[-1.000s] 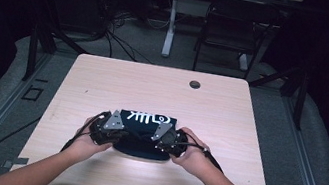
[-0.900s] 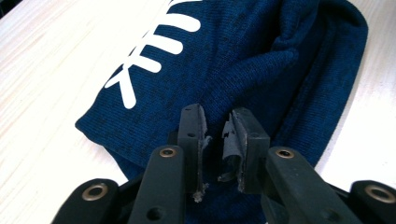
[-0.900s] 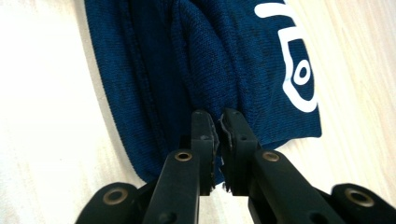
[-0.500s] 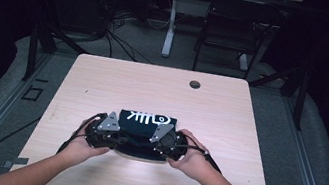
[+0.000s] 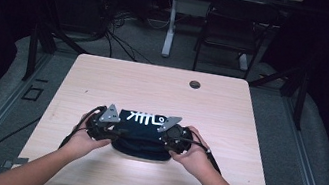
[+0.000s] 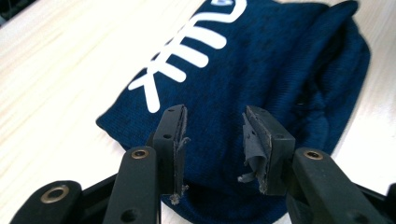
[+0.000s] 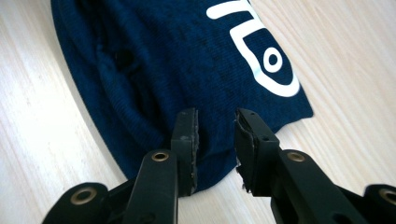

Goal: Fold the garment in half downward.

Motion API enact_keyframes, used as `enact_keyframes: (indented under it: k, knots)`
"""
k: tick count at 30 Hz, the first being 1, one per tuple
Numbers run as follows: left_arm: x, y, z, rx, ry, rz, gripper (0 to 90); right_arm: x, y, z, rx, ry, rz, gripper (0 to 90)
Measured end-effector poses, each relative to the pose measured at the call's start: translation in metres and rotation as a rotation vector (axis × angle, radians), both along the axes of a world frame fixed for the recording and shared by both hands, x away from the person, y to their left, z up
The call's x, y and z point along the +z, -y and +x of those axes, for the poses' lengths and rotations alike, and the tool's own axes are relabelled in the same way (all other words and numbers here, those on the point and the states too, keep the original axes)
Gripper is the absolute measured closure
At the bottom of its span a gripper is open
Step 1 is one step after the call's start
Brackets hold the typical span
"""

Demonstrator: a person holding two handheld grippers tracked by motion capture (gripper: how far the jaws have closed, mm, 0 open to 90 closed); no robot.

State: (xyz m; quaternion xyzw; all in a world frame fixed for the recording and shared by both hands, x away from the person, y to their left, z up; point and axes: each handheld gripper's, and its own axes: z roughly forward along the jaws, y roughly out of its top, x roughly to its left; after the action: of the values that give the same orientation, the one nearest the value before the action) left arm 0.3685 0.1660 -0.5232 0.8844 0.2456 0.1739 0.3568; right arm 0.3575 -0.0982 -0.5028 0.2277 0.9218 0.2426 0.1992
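One folded navy garment (image 5: pixel 143 133) lies on the tabletop (image 5: pixel 229 118) near the person's edge, with a white fish-skeleton print on top; no readable writing on it. Two grippers flank it: the left gripper (image 6: pixel 215 140) over its left end, jaws spread, nothing pinched; the right gripper (image 7: pixel 215 140) over its right end, jaws likewise parted. Since a second ago, both have drawn slightly toward the person. One small dark disc (image 5: pixel 195 84) sits near the far edge.

Navy knit cloth (image 5: pixel 142 134) with a white fishbone print lies folded and flat, near the desk's (image 5: pixel 230 113) front edge.
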Motion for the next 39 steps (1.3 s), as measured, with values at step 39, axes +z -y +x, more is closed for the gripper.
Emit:
enact_keyframes:
  k: [39]
  knots:
    - [-0.032,0.013,-0.017,0.011,-0.054,-0.029,55.6,-0.039,0.03,-0.016,-0.075,-0.083,0.096,64.8]
